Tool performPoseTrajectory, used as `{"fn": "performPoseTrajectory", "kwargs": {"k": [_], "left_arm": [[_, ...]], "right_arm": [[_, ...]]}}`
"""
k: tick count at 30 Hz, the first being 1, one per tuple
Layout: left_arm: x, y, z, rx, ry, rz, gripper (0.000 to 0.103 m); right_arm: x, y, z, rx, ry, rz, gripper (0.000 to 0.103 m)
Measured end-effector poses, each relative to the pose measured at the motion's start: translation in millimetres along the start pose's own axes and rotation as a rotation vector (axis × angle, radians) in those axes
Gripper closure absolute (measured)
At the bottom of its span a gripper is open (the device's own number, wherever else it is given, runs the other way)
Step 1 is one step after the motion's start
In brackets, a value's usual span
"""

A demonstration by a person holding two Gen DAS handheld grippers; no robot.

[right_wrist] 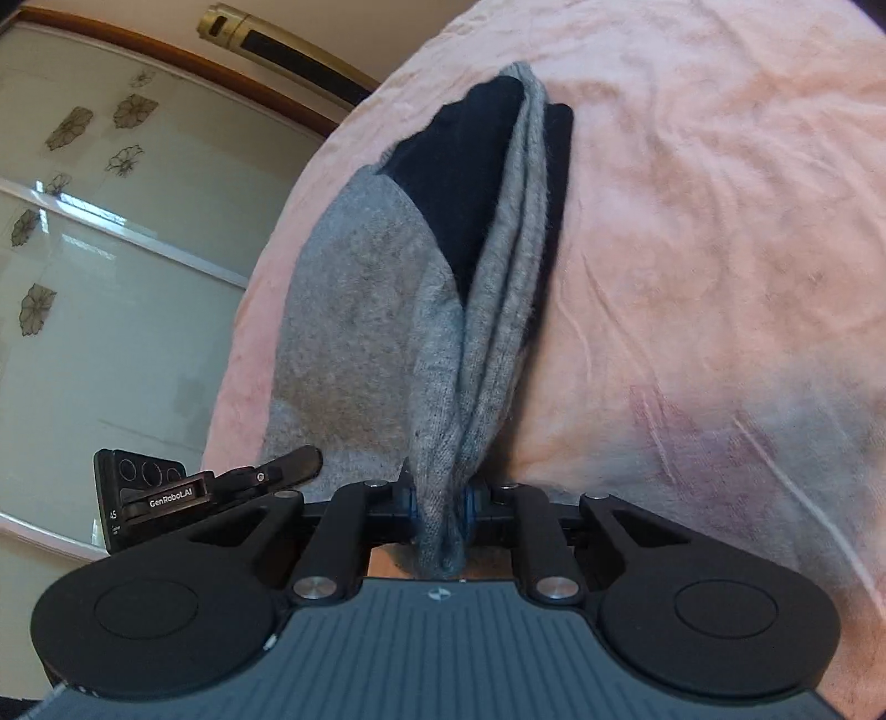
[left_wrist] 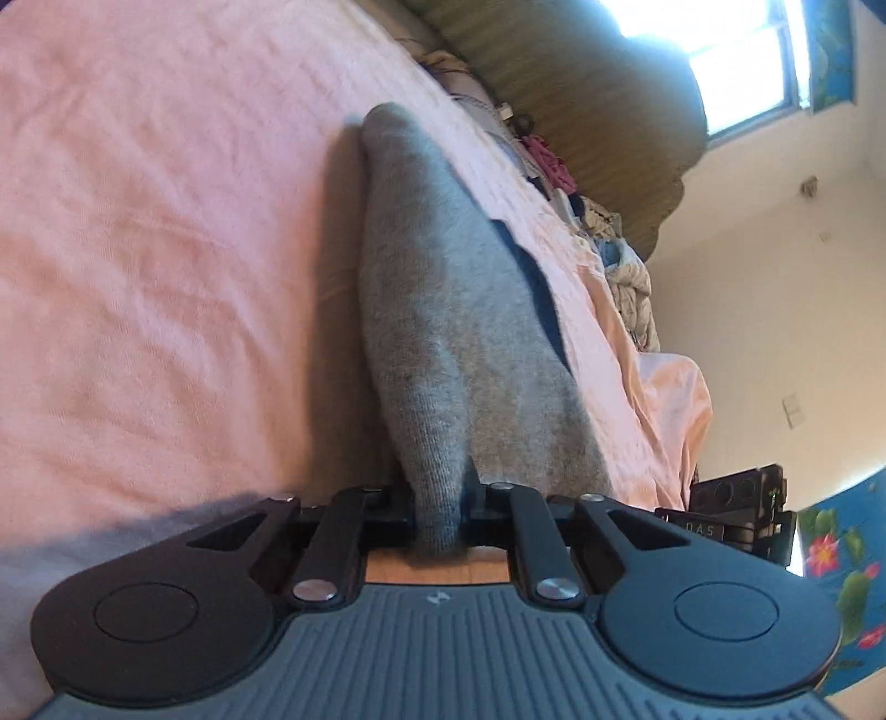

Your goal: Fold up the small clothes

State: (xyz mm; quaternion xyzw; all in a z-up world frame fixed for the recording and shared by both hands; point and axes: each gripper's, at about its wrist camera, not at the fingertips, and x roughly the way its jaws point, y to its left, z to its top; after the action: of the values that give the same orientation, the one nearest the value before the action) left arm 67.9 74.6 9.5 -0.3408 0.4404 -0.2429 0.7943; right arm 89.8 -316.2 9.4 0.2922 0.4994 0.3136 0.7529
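A grey sock with a dark navy part (left_wrist: 443, 310) stretches away from my left gripper (left_wrist: 442, 512) over the pink bedsheet (left_wrist: 166, 249). The left jaws are pinched tight on the sock's near end. In the right wrist view the grey sock fabric (right_wrist: 354, 310) lies in folds with its navy part (right_wrist: 470, 183) showing, and my right gripper (right_wrist: 443, 518) is shut on a bunched edge of it. The other gripper (right_wrist: 166, 490) shows at the left, beside the sock. Both pairs of fingertips are hidden by cloth.
A heap of mixed clothes (left_wrist: 620, 266) lies along the far edge of the bed, under a green curtain (left_wrist: 581, 111) and a bright window (left_wrist: 720, 50). In the right wrist view a wardrobe with flower-patterned panels (right_wrist: 111, 249) stands beyond the bed's edge.
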Motion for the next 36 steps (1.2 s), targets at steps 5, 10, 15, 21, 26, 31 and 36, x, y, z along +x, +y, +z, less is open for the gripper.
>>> {"fn": "performPoseTrajectory", "kwargs": {"k": [5,10,15,21,26,31,36], "left_arm": [[-34,-17,-30,0.112,0.025,-0.007,0.092],[-40,-24,-51,0.26,0.026,0.128,0.076],[-65,-80,-33,0.532,-0.228,0.181,0.028],[40,-99,-32,0.706,-0.065,0.264,0.029],[57,-98,-48,0.818,-0.091,0.293,0.029],[51,-94,-45,0.778,-0.101,0.252,0.029],[52,-92,-43,0.772,-0.1,0.246,0.029]], "right_arm": [[-29,11,-35,-0.078,0.015,0.043,0.084],[-32,-1,-45,-0.032,0.006,0.021,0.06],[-62,37,5,-0.101,-0.241,0.005,0.037],[31,67,80,-0.177,-0.148,-0.132,0.02],[62,50,86,-0.242,-0.14,-0.299,0.032],[57,95,91,-0.271,-0.136,-0.298,0.036],[107,144,88,-0.344,0.019,-0.151,0.029]]}}
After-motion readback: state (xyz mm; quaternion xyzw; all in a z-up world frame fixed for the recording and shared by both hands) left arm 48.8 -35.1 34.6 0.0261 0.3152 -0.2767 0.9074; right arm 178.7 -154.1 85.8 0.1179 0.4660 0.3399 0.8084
